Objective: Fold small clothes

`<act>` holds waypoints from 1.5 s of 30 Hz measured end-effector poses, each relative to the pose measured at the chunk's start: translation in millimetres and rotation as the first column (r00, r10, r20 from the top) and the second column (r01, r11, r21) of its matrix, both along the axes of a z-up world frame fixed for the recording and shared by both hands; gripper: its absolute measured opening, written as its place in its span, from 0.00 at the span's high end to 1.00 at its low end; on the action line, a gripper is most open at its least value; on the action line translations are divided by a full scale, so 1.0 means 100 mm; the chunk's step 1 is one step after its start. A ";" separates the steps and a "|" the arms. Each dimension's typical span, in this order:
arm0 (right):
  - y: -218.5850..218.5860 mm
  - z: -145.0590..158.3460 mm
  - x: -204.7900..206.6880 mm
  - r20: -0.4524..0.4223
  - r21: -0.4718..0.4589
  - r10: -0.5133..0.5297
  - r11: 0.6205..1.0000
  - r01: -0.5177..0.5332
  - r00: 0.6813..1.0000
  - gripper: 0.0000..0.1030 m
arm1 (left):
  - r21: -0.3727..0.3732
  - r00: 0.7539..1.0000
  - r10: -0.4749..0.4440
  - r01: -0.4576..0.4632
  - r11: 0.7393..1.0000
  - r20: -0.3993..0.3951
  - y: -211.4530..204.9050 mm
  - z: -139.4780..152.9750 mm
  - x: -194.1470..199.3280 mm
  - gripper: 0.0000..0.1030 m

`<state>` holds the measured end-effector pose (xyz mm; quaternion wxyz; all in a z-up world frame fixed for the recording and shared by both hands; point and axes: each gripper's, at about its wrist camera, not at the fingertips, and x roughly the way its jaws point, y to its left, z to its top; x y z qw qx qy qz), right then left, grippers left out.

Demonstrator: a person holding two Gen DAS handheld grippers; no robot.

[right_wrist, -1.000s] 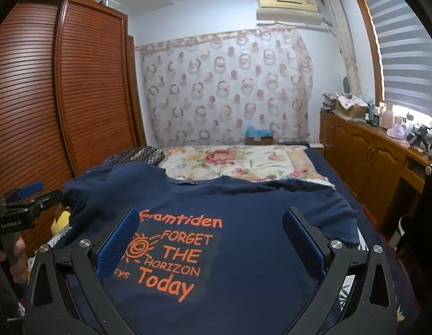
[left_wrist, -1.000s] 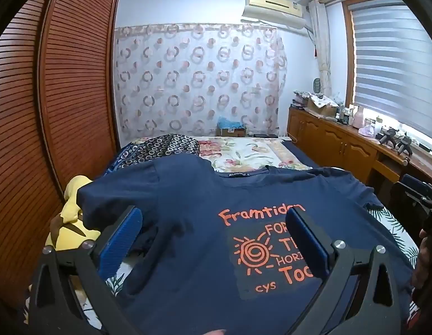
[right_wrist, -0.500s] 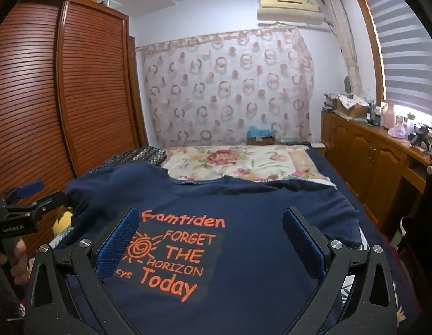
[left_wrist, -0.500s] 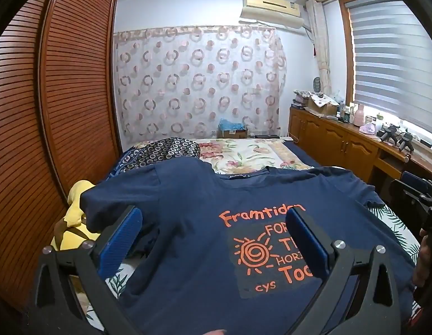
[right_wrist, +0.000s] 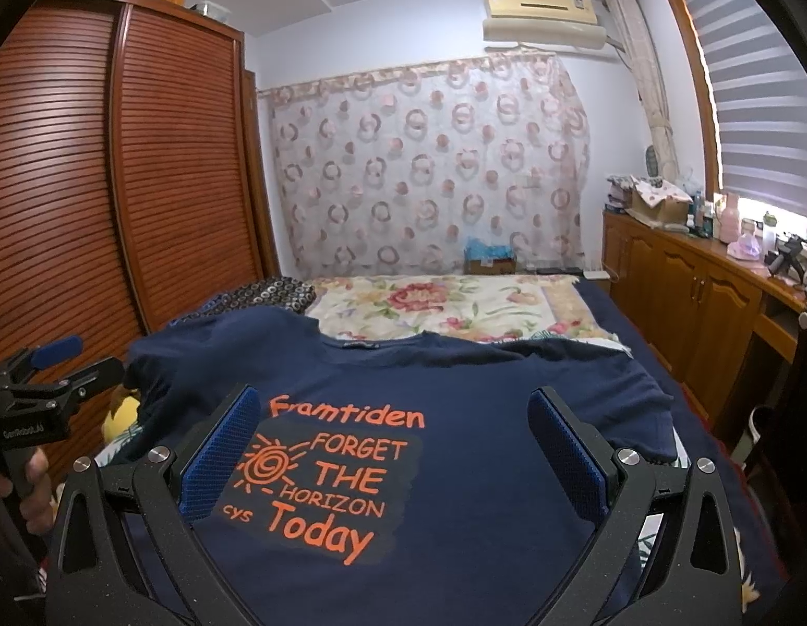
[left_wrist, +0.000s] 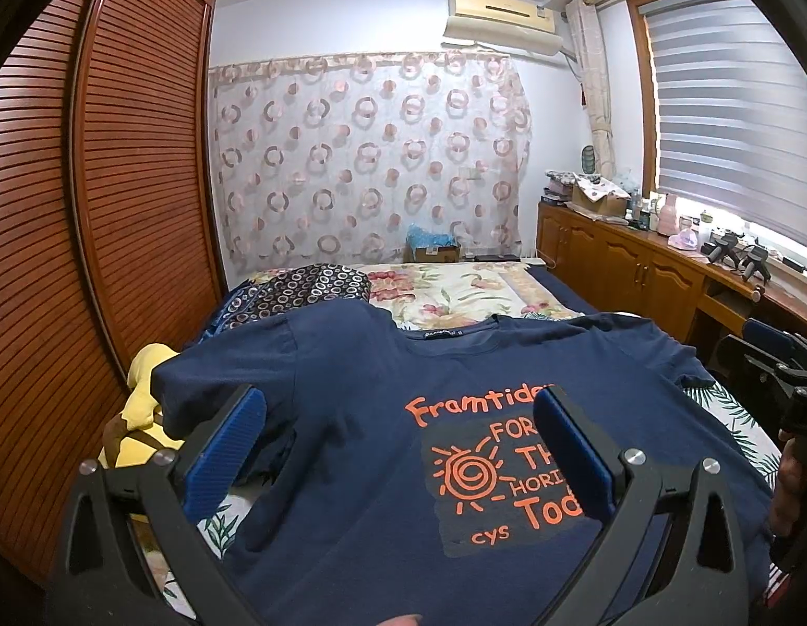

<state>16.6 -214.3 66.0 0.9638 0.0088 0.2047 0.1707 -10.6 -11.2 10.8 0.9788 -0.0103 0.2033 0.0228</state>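
A navy T-shirt (right_wrist: pixel 455 417) lies spread print-up on the bed (right_wrist: pixel 601 302). Above it, the left gripper (left_wrist: pixel 398 448) and right gripper (right_wrist: pixel 393 448) both gape wide, holding nothing.

- On the chest of the navy T-shirt (right_wrist: pixel 455 469) orange print reads "Framtiden", then "FORGET THE HORIZON", then "Today", with a small "cys" at the lower left beside a spiral sun
- In the left wrist view the same T-shirt (left_wrist: pixel 377 469) shows only "Framtide", "FOR", "TH", "HORI", "Tod" and "cys", the rest hidden behind a blue pad
- The neck label (left_wrist: pixel 445 333) carries small white lettering, too small to read
- On the left gripper (right_wrist: pixel 64 370), seen at the left edge of the right wrist view, white lettering on the black body reads roughly "GenRobot.AI"
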 end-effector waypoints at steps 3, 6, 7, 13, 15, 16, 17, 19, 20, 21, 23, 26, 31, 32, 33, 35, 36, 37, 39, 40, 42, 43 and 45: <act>0.00 0.00 0.00 0.001 0.000 -0.001 1.000 0.001 1.000 0.00 | 0.002 1.000 0.001 -0.001 1.000 0.000 0.00 0.01 -0.01 0.00; 0.01 0.01 -0.01 0.002 0.002 0.000 1.000 0.000 1.000 0.00 | 0.001 1.000 0.001 -0.001 1.000 0.001 0.00 0.01 -0.01 0.00; 0.01 0.01 -0.01 0.002 0.002 0.000 1.000 0.000 1.000 0.00 | 0.001 1.000 0.000 0.000 1.000 0.000 -0.01 0.00 -0.01 0.00; 0.01 0.01 -0.01 0.002 0.002 0.000 1.000 0.000 1.000 0.00 | 0.003 1.000 0.001 -0.001 1.000 0.002 -0.02 0.01 -0.01 0.00; 0.00 0.02 -0.01 0.003 0.002 -0.001 1.000 0.001 1.000 0.00 | 0.003 1.000 0.000 0.000 1.000 0.002 -0.02 0.01 -0.01 0.00; 0.01 0.02 -0.01 0.003 0.002 -0.001 1.000 0.001 1.000 0.00 | 0.003 1.000 0.001 -0.001 1.000 0.003 -0.02 0.02 -0.03 0.00; 0.01 0.02 -0.01 0.004 0.002 0.000 1.000 0.000 1.000 0.00 | 0.004 1.000 0.001 -0.001 1.000 0.003 -0.02 0.02 -0.03 0.00; 0.01 0.02 -0.01 0.003 0.002 0.000 1.000 0.000 1.000 0.00 | 0.004 1.000 0.000 0.000 1.000 0.003 -0.03 0.04 -0.03 0.00; 0.01 0.02 -0.01 0.004 0.002 0.000 1.000 0.000 1.000 0.00 | 0.004 1.000 0.000 0.000 1.000 0.003 -0.03 0.04 -0.03 0.00; 0.01 0.02 -0.01 0.004 0.002 0.000 1.000 0.000 1.000 0.00 | 0.005 1.000 0.000 0.000 1.000 0.003 -0.03 0.04 -0.03 0.00; 0.01 0.02 -0.01 0.004 0.002 0.001 1.000 -0.001 1.000 0.00 | 0.006 1.000 0.000 0.000 1.000 0.004 -0.03 0.04 -0.04 0.00; 0.01 0.02 -0.01 0.004 0.002 0.000 1.000 0.000 1.000 0.00 | 0.005 1.000 -0.001 0.001 1.000 0.004 -0.03 0.04 -0.04 0.00; 0.01 0.03 -0.01 0.005 0.002 0.001 1.000 -0.001 1.000 0.00 | 0.007 1.000 -0.001 0.001 1.000 0.005 -0.05 0.06 -0.06 0.00; 0.01 0.03 -0.01 0.005 0.002 0.000 1.000 0.000 1.000 0.00 | 0.007 1.000 -0.001 0.001 1.000 0.006 -0.05 0.06 -0.06 0.00; 0.01 0.03 -0.01 0.005 0.002 0.001 1.000 -0.001 1.000 0.00 | 0.008 1.000 -0.001 0.001 1.000 0.005 -0.06 0.07 -0.06 0.00; 0.01 0.03 -0.02 0.005 0.002 0.001 1.000 -0.001 1.000 0.00 | 0.006 1.000 -0.002 0.002 1.000 0.005 -0.05 0.06 -0.06 0.00; 0.01 0.03 -0.02 0.006 0.002 0.000 1.000 0.000 1.000 0.00 | 0.007 1.000 -0.001 0.001 1.000 0.005 -0.05 0.06 -0.05 0.00; 0.01 0.03 -0.02 0.006 0.002 0.001 1.000 -0.001 1.000 0.00 | 0.007 1.000 -0.001 0.001 1.000 0.005 -0.06 0.05 -0.05 0.00; 0.01 0.03 -0.02 0.006 0.002 0.000 1.000 0.000 1.000 0.00 | 0.007 1.000 -0.002 0.002 1.000 0.006 -0.06 0.07 -0.07 0.00; 0.01 0.03 -0.02 0.006 0.002 0.000 1.000 0.000 1.000 0.00 | 0.007 1.000 -0.002 0.002 1.000 0.006 -0.06 0.06 -0.06 0.00; 0.01 0.03 -0.02 0.006 0.002 0.001 1.000 -0.001 1.000 0.00 | 0.009 1.000 -0.003 0.003 1.000 0.007 -0.08 0.10 -0.07 0.00; 0.01 0.03 -0.02 0.007 0.002 0.001 1.000 -0.001 1.000 0.00 | 0.009 1.000 -0.004 0.004 1.000 0.008 -0.08 0.10 -0.07 0.00; 0.01 0.04 -0.03 0.006 0.002 0.001 1.000 -0.001 1.000 0.00 | 0.009 1.000 -0.004 0.004 1.000 0.008 -0.09 0.10 -0.07 0.00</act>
